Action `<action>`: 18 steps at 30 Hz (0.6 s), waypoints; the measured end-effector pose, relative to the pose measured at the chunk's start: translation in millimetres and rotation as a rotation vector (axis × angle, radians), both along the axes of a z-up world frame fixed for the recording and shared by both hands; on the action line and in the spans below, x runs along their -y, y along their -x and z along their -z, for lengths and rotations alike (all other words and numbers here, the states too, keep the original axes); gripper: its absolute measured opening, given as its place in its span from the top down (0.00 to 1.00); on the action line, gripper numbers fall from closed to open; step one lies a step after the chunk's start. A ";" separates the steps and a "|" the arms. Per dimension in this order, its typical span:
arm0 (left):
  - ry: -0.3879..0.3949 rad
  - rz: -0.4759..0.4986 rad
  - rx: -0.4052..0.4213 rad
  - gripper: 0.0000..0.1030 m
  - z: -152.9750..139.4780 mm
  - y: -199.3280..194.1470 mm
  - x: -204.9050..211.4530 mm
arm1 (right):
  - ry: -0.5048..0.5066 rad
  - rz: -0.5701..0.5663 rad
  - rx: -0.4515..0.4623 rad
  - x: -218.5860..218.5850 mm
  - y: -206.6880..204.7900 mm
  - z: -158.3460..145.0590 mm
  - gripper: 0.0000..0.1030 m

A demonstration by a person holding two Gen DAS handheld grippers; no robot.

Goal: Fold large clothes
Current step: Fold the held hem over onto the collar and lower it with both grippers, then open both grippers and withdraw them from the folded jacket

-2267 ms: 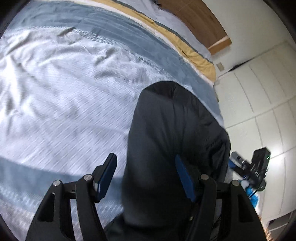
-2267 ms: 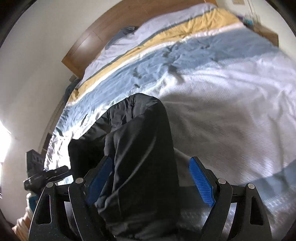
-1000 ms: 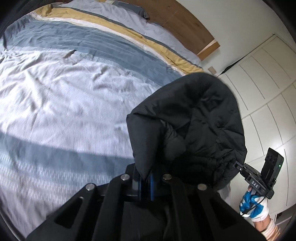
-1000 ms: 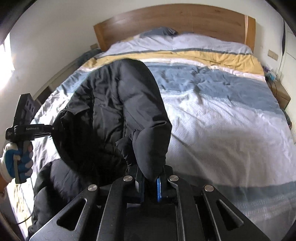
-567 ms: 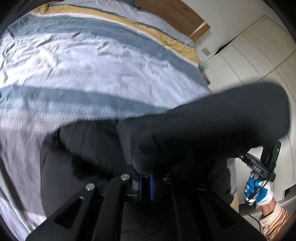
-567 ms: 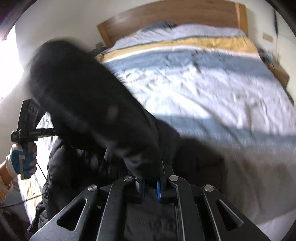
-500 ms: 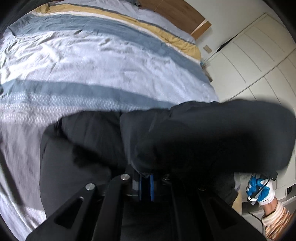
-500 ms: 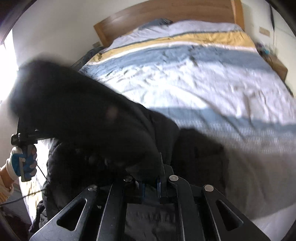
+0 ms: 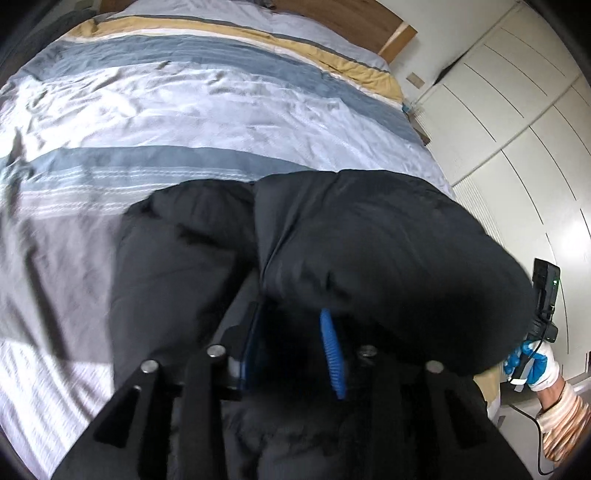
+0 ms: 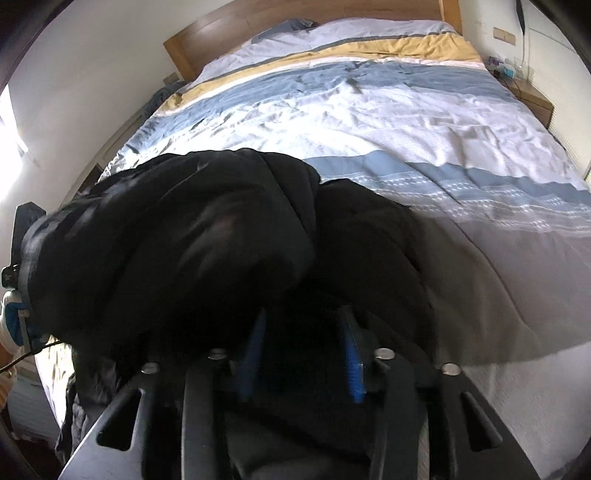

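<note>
A black padded jacket [image 9: 369,251] lies in a folded heap at the near edge of the bed, its upper part doubled over toward me. It also fills the lower middle of the right wrist view [image 10: 207,251]. My left gripper [image 9: 291,343] is open, its blue pads apart, with the jacket's folded edge lying loose over and between them. My right gripper [image 10: 303,350] is open too, with dark jacket fabric between and over its pads. Neither grips the fabric.
The bed cover [image 9: 184,110] has white, blue and yellow stripes and runs back to a wooden headboard [image 10: 295,22]. White wardrobe doors [image 9: 517,110] stand on the right. A nightstand [image 10: 532,99] sits beside the bed. A gloved hand [image 9: 532,365] holds the other gripper.
Both grippers were shut on the lifted jacket. The raised part has dropped forward onto the rest of the jacket, and both grippers have opened and let go.
</note>
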State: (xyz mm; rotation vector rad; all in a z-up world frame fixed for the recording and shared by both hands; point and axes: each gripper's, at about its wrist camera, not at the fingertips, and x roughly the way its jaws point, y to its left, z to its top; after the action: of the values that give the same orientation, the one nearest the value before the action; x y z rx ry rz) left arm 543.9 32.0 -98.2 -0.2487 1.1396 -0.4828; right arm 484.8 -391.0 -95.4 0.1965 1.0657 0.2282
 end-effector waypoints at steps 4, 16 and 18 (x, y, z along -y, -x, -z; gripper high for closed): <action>0.024 -0.034 0.034 0.59 -26.2 16.7 -20.3 | -0.004 0.001 0.045 5.3 9.6 -28.1 0.53; 0.097 0.061 0.123 0.52 -59.7 -17.8 51.7 | -0.050 -0.163 0.166 -69.5 -42.7 -65.4 0.44; 0.080 0.068 0.104 0.52 -46.3 -21.3 61.9 | -0.032 -0.185 0.152 -83.0 -48.8 -56.1 0.44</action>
State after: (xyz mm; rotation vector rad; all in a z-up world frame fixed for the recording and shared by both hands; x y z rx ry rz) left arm 565.1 -29.9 -51.9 -0.2518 1.0311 -0.5953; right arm 533.6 -308.1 -39.4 0.1070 0.9298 0.4210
